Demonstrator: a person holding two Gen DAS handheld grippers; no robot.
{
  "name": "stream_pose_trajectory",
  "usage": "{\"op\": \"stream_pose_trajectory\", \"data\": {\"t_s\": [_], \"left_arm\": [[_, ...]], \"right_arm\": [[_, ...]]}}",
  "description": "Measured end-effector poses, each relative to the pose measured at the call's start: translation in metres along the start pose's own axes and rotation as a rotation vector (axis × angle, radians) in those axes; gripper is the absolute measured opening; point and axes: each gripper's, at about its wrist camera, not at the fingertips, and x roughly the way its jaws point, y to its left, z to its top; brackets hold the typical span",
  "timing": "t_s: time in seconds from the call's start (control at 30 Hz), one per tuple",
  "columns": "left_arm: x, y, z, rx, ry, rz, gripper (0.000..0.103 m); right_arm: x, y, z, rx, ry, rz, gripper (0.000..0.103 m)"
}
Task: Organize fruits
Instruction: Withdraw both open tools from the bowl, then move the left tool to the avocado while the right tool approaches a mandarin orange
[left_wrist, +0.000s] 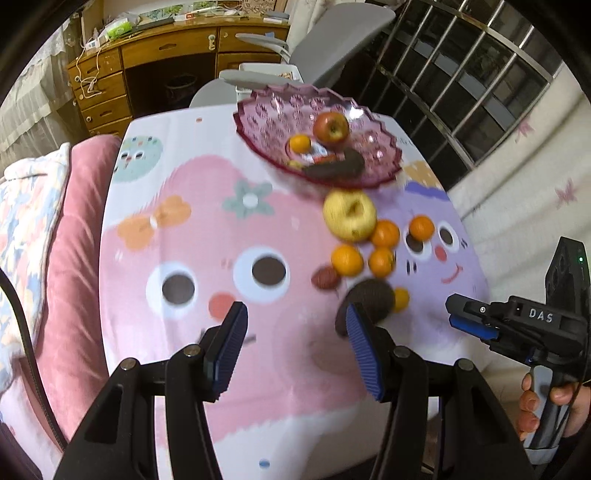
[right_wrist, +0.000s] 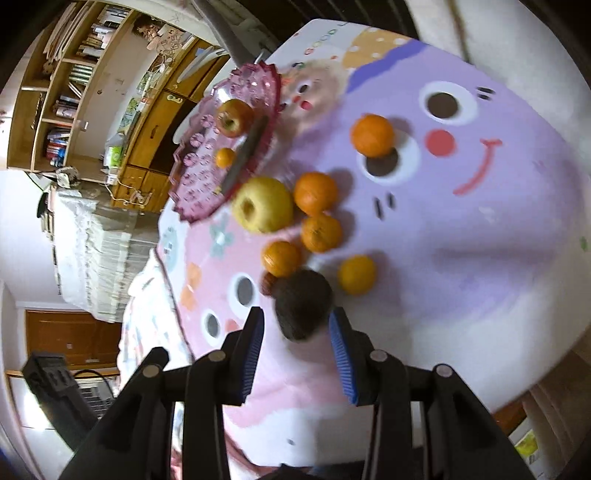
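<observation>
Both hands tilt the left gripper (left_wrist: 295, 325) and right gripper (right_wrist: 295, 328) steeply down, empty.

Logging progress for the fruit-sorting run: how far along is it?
Done: a red apple and one small orange sit in the pink scalloped glass bowl. In hand: nothing; the left gripper and right gripper are both open and empty. Left: a yellow apple, five oranges, a dark round fruit and a small reddish-brown fruit lie on the cartoon tablecloth.
</observation>
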Motion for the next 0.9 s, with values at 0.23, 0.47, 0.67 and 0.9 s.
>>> {"op": "stream_pose_trajectory", "data": {"t_s": [0.23,0.47,0.67,0.9], "left_arm": [[-0.008,-0.011,-0.032,0.028,0.05,0.005,0.054],[-0.008,-0.028,-0.037,0.051,0.064,-0.001,0.054],[0.008,-0.044,-0.028,-0.011,0.085,0.011,0.054],[0.028,-0.066,-0.015,-0.127,0.103,0.049,0.066]], "right_arm": [[-0.011,-0.02,-0.044,-0.082,-0.043,-0.128,0.037],[-0.024,-0.036,-0.053,-0.114,-0.058,-0.19,0.037],[-0.038,-0.043,-0.033,-0.195,-0.095,-0.236,0.043],[-0.043,-0.046,0.012,-0.331,-0.07,-0.242,0.051]]}}
